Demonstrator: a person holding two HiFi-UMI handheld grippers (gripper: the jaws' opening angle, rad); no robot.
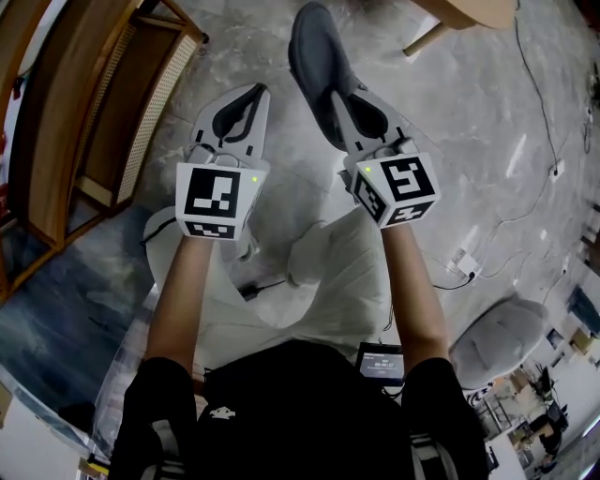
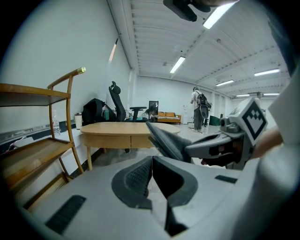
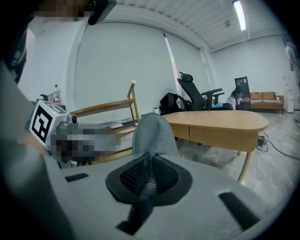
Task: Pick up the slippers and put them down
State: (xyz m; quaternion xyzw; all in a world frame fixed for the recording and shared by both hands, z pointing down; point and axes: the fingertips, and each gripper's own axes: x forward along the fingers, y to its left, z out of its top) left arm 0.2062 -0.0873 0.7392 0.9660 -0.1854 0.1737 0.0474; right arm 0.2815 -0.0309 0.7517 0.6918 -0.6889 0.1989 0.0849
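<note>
A grey slipper hangs in the air over the marbled floor, and my right gripper is shut on its near end. In the right gripper view the slipper rises straight out of the closed pads of the right gripper. My left gripper is level with it at the left, shut, with nothing between its pads. In the left gripper view the left gripper has its pads together, and the slipper shows beyond it in the right gripper. I see no second slipper.
A wooden shelf rack stands at the left and an oval wooden table at the far right. Cables and a grey cushion-like lump lie on the floor to the right. The person's white shoes are below the grippers.
</note>
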